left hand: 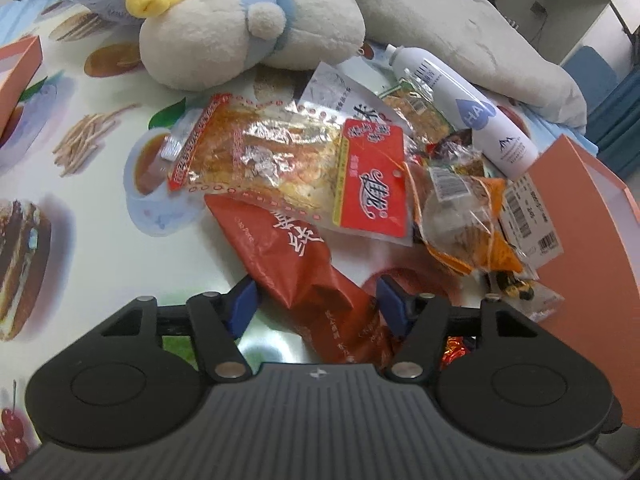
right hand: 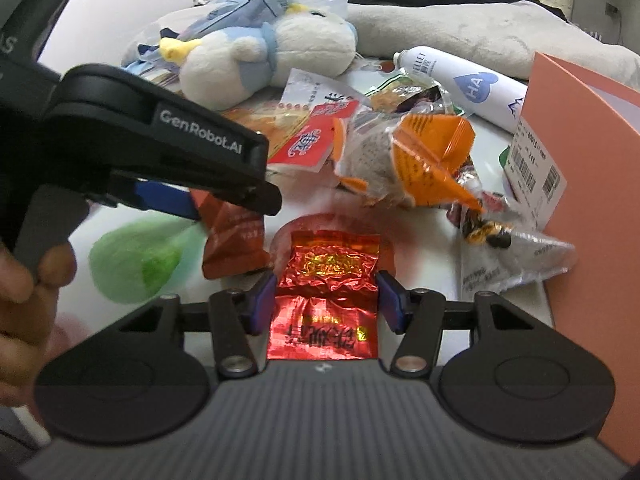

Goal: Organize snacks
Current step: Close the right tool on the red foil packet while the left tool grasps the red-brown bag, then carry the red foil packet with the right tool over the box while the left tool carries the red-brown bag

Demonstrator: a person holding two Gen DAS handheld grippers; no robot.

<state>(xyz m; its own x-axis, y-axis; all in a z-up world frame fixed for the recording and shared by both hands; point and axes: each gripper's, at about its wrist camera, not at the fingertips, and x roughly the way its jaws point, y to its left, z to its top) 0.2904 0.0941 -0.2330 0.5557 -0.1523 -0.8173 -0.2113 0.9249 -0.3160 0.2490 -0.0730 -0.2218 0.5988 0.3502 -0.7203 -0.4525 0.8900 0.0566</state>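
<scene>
Straddling a dark red packet (left hand: 304,280), the left gripper (left hand: 318,304) has its blue pads (left hand: 244,304) standing at either edge of the crinkled wrapper; whether they press on it cannot be told from the left wrist view. The right gripper (right hand: 326,300) likewise brackets a shiny red foil packet (right hand: 326,300), its pads (right hand: 264,300) at the foil's two edges, contact there also uncertain. Neither pair of fingers is fully spread or pressed together.

At 12 o'clock from the left gripper lies the snack heap: a clear bag of orange strips with a red label (left hand: 288,168), and an orange-and-clear wrapped bun (left hand: 464,220) toward 2 o'clock. Beyond stand a white spray bottle (left hand: 468,108) and a plush duck (left hand: 240,36). An orange box (left hand: 592,240) sits at 3 o'clock, just beside the heap.

Judgement: the step in hand is taking hold of one packet per gripper. The next move calls for firm closure on each wrapper, then a lift clear of the heap, presumably toward the orange box, though the destination is not confirmed.

Hidden or unclear: the near end of both packets runs under the gripper bodies. The inside of the box is cut off. A small packet with dark and yellow contents (right hand: 488,236) is too blurred to identify. A hand (right hand: 24,280) holding the left gripper shows at 9 o'clock in the right wrist view.
</scene>
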